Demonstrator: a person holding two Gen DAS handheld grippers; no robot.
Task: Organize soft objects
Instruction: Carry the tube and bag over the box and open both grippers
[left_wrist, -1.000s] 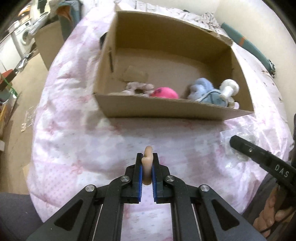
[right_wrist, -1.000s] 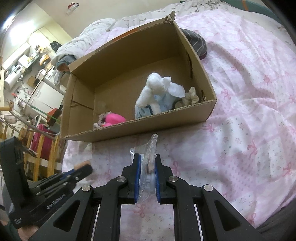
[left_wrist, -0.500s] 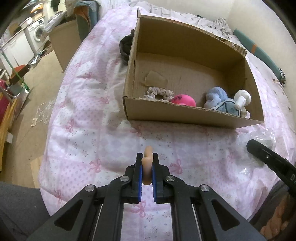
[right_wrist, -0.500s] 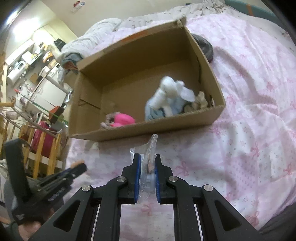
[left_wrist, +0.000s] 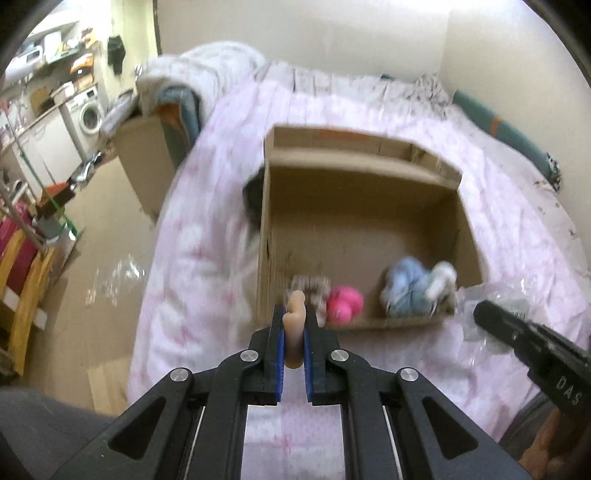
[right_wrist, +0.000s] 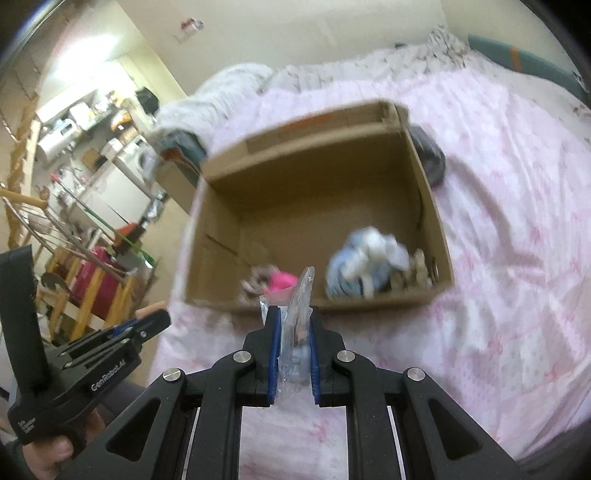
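Note:
My left gripper (left_wrist: 293, 321) is shut on a small beige soft toy (left_wrist: 295, 317), held above the bed in front of the open cardboard box (left_wrist: 354, 173). My right gripper (right_wrist: 293, 321) is shut on a clear plastic bag (right_wrist: 299, 314) with something grey inside. The box (right_wrist: 310, 147) lies on the pink bedspread and holds a pink ball (left_wrist: 345, 301), a scrunchie (left_wrist: 310, 286), and a blue and white plush (left_wrist: 417, 288). In the right wrist view the plush (right_wrist: 365, 266) sits at the near right of the box and the left gripper (right_wrist: 147, 321) shows at lower left.
The pink bedspread (right_wrist: 517, 229) fills the right side. A dark garment (right_wrist: 428, 158) lies beside the box. Crumpled clear plastic (left_wrist: 491, 306) lies on the bed by the right gripper (left_wrist: 491, 314). The floor, a brown box (left_wrist: 147, 162) and wooden furniture (left_wrist: 22, 280) lie to the left.
Both grippers have pulled back and tilted up, so the box looks farther and more of the room shows. Each still holds its object. The frames now are motion-blurred.

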